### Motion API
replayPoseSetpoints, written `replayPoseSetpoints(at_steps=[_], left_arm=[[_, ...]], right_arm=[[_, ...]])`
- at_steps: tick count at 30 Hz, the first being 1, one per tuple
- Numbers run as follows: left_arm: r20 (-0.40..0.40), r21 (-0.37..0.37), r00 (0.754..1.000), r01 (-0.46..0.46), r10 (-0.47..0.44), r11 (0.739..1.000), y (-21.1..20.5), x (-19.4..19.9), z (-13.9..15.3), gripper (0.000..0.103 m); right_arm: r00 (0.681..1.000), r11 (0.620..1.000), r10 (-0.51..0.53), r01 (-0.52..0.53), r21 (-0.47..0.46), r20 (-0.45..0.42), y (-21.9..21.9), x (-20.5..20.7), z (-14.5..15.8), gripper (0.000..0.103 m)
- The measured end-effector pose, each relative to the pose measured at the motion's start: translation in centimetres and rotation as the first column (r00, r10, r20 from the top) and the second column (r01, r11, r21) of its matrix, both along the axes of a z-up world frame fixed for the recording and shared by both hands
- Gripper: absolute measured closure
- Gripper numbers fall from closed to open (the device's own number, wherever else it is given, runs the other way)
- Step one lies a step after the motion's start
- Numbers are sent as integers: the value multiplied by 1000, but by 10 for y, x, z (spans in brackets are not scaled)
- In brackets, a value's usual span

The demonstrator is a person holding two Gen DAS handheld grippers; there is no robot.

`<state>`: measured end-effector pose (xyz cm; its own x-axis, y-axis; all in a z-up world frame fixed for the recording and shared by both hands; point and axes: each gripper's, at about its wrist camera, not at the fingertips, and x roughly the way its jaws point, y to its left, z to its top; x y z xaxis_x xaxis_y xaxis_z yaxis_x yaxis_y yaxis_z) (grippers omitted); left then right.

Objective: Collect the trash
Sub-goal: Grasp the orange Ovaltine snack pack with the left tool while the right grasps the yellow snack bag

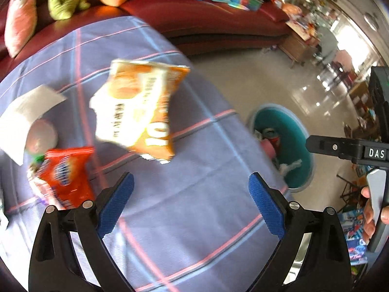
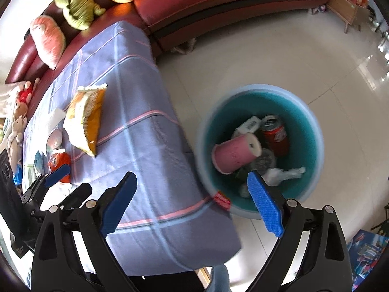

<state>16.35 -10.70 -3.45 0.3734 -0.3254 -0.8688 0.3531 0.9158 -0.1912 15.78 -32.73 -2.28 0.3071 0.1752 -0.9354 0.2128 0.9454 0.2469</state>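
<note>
1. Right wrist view: red sofa (image 2: 218, 2) curving behind, plaid-clothed table (image 2: 145, 146) in front of it.
2. Teal bin (image 2: 313, 131) on the floor just beside the table, holding a pink roll (image 2: 233, 153) and a red can (image 2: 277, 133).
3. Orange snack bag (image 1: 138, 107) lying mid-table, red packet (image 1: 65, 175) and white tissue (image 1: 26, 116) nearer the left edge.
4. Left gripper (image 1: 192, 194) above the cloth, fingers spread wide, empty.
5. Right gripper (image 2: 192, 194) over the table edge by the bin, fingers spread, empty too.

A chip bag (image 2: 85, 116) lies on the surface (image 2: 150, 160), with a smaller packet (image 2: 59, 161) nearer. The bin (image 2: 313, 141) stands on the floor (image 2: 243, 56) right of the surface, holding a can (image 2: 276, 133) and a cup (image 2: 234, 152).
</note>
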Motion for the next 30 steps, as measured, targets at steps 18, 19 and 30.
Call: replayPoseSetpoints(at_steps=[18, 19, 30], left_arm=[[12, -60, 987, -158, 159, 986, 118, -12, 4, 8], [21, -60, 986, -162, 163, 985, 120, -14, 4, 8], [24, -13, 983, -181, 182, 983, 127, -8, -13, 27]], right_arm=[[988, 988, 152, -152, -33, 8, 107, 13, 7, 12], [988, 987, 155, -155, -34, 11, 110, 13, 7, 12], [984, 984, 177, -177, -9, 1, 143, 27, -3, 12]])
